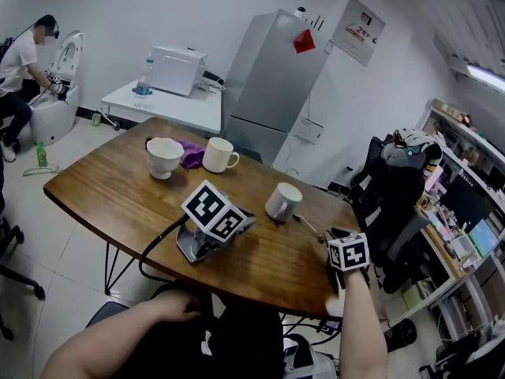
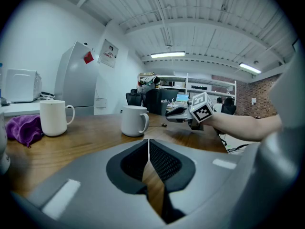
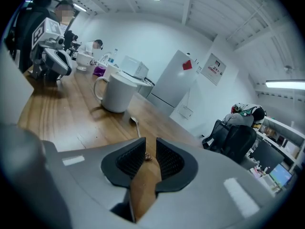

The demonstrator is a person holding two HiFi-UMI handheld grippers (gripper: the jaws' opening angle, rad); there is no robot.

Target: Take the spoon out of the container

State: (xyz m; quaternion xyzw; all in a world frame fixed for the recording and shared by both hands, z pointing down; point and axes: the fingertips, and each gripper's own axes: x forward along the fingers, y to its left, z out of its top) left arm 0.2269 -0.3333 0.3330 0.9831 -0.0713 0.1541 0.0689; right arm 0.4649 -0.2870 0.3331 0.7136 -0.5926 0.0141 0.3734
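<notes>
Head view: spoon point(image 1: 309, 226) beside mug point(image 1: 282, 202); wall notice point(image 1: 358, 30) illegible.

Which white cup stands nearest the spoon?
The lone cup by the right claw, spoon beside it; the rounded cup and handled mug flank the purple cloth.

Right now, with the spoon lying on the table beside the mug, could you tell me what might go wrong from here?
1. The spoon lies with its handle end between the parted fingers of the right gripper; pulling back crookedly could drag it across the table.
2. The mug stands just past the spoon's bowl, so pushing forward might nudge it.
</notes>
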